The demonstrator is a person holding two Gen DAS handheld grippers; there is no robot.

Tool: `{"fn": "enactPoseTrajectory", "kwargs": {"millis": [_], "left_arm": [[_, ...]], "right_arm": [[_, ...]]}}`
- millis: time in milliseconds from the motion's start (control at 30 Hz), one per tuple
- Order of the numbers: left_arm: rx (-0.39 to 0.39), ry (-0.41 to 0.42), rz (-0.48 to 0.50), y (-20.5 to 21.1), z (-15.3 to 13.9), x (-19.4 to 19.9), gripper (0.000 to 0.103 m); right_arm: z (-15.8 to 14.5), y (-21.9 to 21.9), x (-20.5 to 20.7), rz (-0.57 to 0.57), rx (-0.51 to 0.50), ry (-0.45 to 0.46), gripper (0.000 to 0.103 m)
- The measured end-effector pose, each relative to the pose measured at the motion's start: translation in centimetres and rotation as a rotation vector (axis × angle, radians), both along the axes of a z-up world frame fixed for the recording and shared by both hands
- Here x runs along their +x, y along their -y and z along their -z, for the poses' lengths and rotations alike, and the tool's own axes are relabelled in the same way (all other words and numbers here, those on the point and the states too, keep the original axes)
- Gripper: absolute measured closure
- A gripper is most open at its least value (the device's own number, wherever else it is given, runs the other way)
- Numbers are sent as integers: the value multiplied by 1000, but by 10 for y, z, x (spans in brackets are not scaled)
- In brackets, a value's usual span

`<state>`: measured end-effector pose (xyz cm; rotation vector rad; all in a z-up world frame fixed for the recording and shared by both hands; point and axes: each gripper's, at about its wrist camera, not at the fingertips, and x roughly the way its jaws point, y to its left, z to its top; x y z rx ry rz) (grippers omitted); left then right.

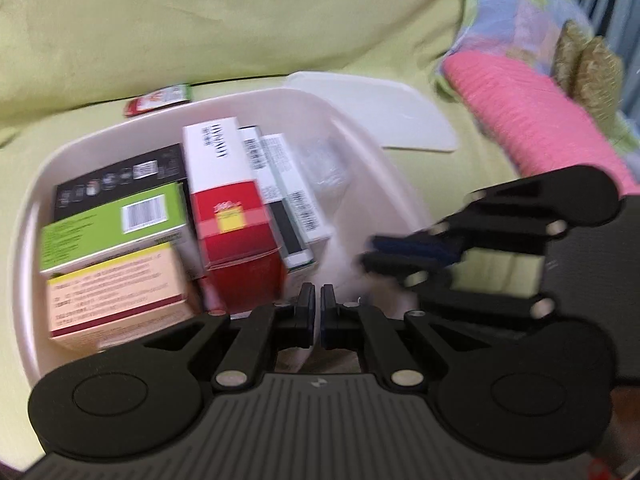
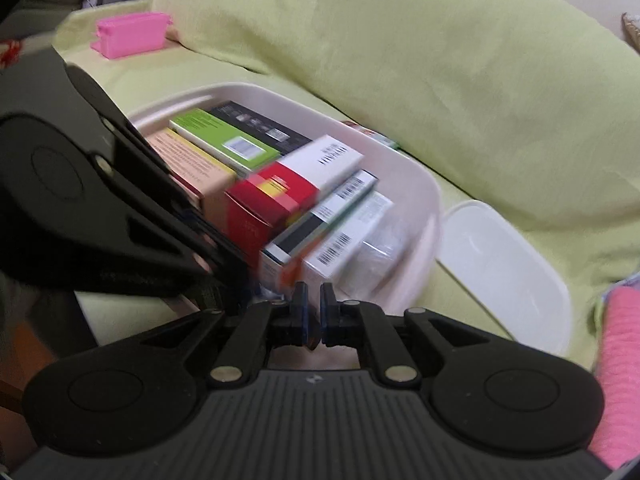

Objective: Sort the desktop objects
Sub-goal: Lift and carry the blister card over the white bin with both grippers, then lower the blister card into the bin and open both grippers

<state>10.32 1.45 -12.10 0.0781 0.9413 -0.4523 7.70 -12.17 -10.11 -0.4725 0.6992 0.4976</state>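
Observation:
A white plastic bin sits on a light green sofa cover and holds several boxes standing side by side. Among them are a red and white box, a green box, a peach box, a black box and slim barcoded white boxes. A clear plastic bag fills the bin's right end. My left gripper is shut and empty over the bin's near edge. My right gripper is shut too, at the bin's near right side.
The bin's white lid lies flat to the right of it. A red packet rests behind the bin. A pink knitted item lies at the right, and a pink box sits far back left on the sofa.

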Motion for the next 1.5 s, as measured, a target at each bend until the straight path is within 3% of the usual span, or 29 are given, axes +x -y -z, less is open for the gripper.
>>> {"fn": "enactPoseTrajectory", "kwargs": {"millis": [67, 200, 900, 1500], "left_arm": [[33, 8, -3, 4, 3, -1, 103], [23, 2, -8, 0, 5, -2, 103], [30, -32, -33, -6, 5, -6, 103], [31, -8, -54, -10, -8, -17, 102]], "right_arm": [[4, -5, 3, 12, -69, 13, 100], [-1, 7, 3, 35, 28, -33, 100], [-3, 14, -6, 74, 37, -47, 98], [-13, 12, -21, 87, 59, -33, 78]]}}
